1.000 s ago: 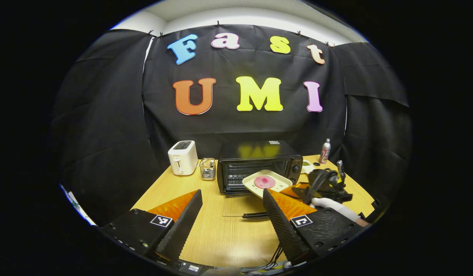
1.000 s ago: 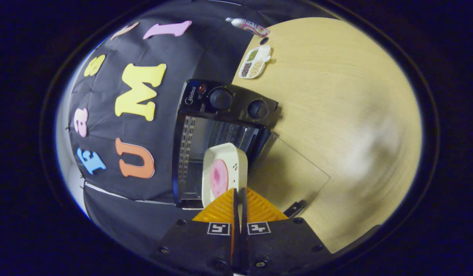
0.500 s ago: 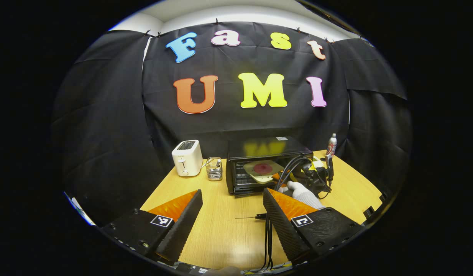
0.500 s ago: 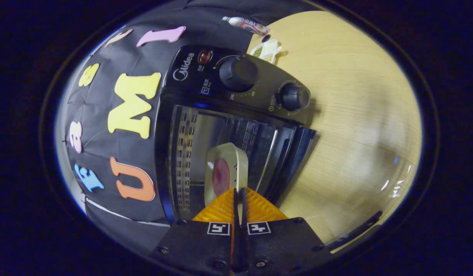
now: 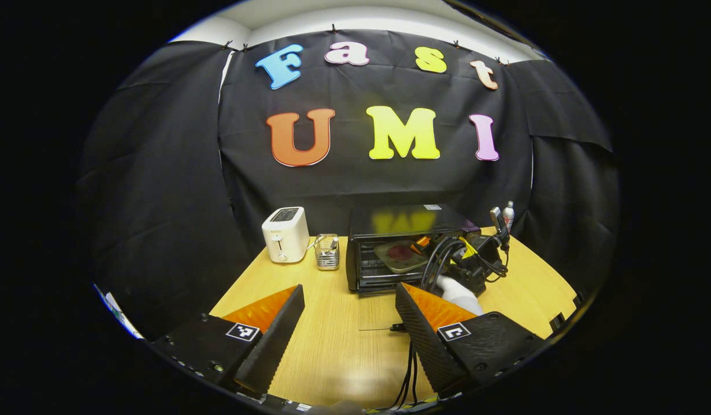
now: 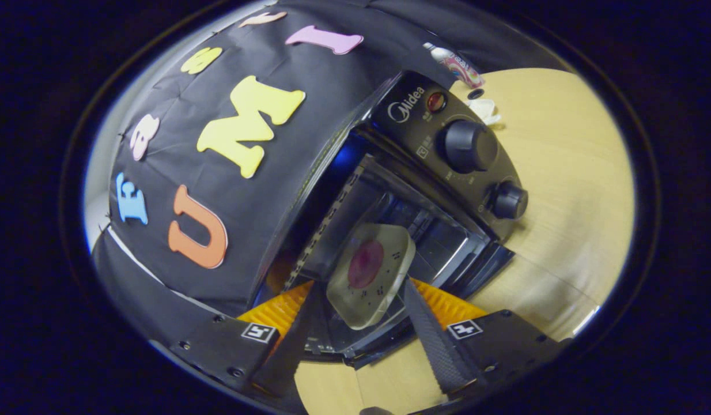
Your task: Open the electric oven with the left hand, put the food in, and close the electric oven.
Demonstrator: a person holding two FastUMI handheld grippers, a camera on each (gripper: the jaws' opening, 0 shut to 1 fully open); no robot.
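Observation:
The black electric oven [image 5: 407, 227] stands open at the back of the wooden table, its glass door folded down flat with the handle [image 5: 384, 329] toward me. Inside the cavity lies a cream tray [image 5: 399, 255] carrying a round pink piece of food [image 6: 365, 264]. My right gripper [image 6: 361, 285] is at the oven's mouth, open, its fingers spread on either side of the tray's near end without pressing on it. In the left gripper view a gloved hand [image 5: 456, 291] holds that gripper [image 5: 471, 259]. My left gripper [image 5: 350, 314] hovers open over the table in front of the door, holding nothing.
A white toaster [image 5: 285, 233] and a small wire basket [image 5: 328, 259] stand left of the oven. A bottle [image 6: 456, 62] and a small white dish [image 6: 483, 109] sit behind the oven's right side. Two knobs [image 6: 468, 145] are on the oven's control panel. Cables trail over the table [image 5: 332, 357].
My right gripper carried the tray forward into the oven cavity, then opened and let it go. My left gripper stayed open and barely moved.

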